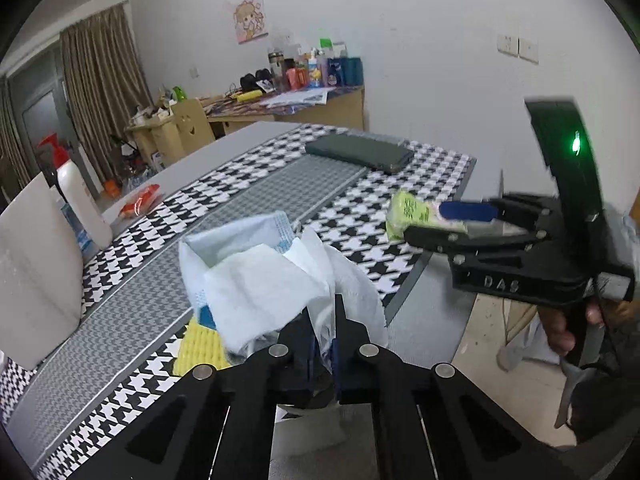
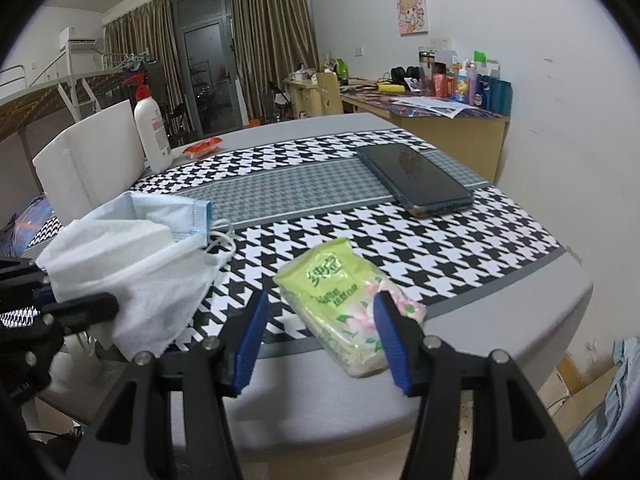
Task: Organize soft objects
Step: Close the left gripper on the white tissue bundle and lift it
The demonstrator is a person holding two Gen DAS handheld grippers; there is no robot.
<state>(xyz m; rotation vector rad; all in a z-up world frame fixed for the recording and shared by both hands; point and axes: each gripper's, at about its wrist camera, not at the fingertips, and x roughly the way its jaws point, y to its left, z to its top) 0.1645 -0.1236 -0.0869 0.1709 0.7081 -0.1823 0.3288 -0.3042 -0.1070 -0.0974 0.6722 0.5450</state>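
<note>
Two handheld tools work over a grey worktop [image 2: 360, 392] laid with a black-and-white houndstooth cloth [image 2: 420, 236] that has a grey woven band down its middle. Beyond it the room shows white walls, brown curtains [image 2: 272, 28] beside a dark glass door, a small cartoon picture [image 2: 412, 12] on the wall and a wooden desk [image 2: 452, 128] crowded with bottles and papers.

On the cloth lie a dark flat rectangular case [image 2: 416, 184] toward the far side, a white pump bottle with a red top [image 2: 150, 128] and a small orange-red packet [image 2: 204, 147] near the far left edge, next to a white board [image 2: 88, 160] standing upright. A yellow ridged sponge [image 1: 198, 350] lies on the cloth under the white bundle (only partly seen).

The left tool [image 1: 324, 340] is pressed together, pinching a crumpled bundle of a light blue face mask [image 2: 168, 208] and a white soft tissue cloth [image 1: 256, 284], lifted over the near left part of the worktop; the mask's white ear loops dangle toward the cloth.

The right tool [image 2: 320, 336] stands spread, its blue pads on either side of a light green plastic pack of tissues [image 2: 340, 300] with pink flower print, which lies at the cloth's near edge; whether the right pad touches it cannot be told, and the left pad stands apart. A hand [image 1: 560, 328] grips the right tool's handle, angling it downward
</note>
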